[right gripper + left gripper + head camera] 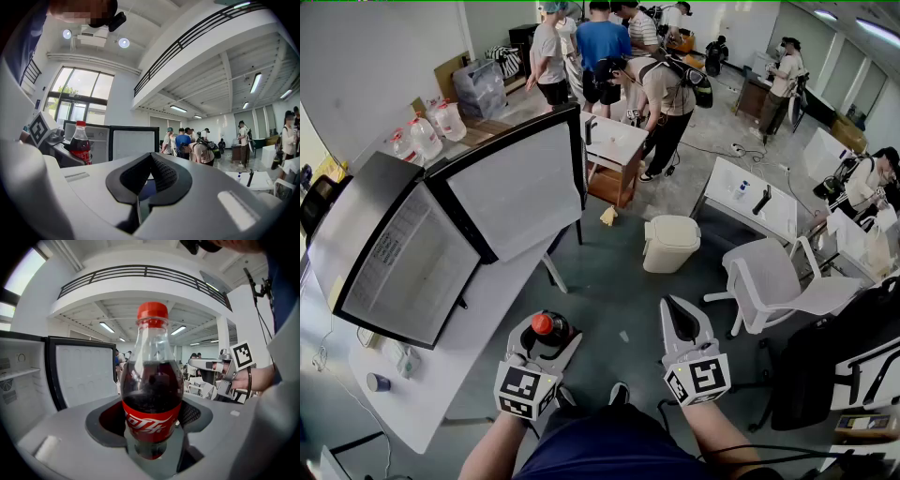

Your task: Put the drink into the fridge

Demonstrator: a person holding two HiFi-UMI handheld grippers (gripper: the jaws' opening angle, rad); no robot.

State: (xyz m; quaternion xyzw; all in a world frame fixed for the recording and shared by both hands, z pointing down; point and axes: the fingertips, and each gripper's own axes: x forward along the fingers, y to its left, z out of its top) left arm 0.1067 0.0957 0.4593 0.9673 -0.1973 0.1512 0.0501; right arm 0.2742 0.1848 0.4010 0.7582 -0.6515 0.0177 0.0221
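A cola bottle (546,328) with a red cap and red label stands upright between the jaws of my left gripper (542,339), which is shut on its lower body. In the left gripper view the bottle (152,394) fills the middle, the pads (190,412) pressing its sides. The small fridge (384,253) stands on a white table (487,305) to the left, its door (520,187) swung open. The fridge's white inside (16,380) shows left of the bottle. My right gripper (682,317) hangs to the right, shut and empty; its tips (151,161) meet.
A white bin (668,242) and a white mesh chair (778,281) stand on the floor ahead right. Several people (600,47) crowd around desks at the back. Large water bottles (422,136) sit beyond the fridge. A small cup (378,382) rests near the table's front.
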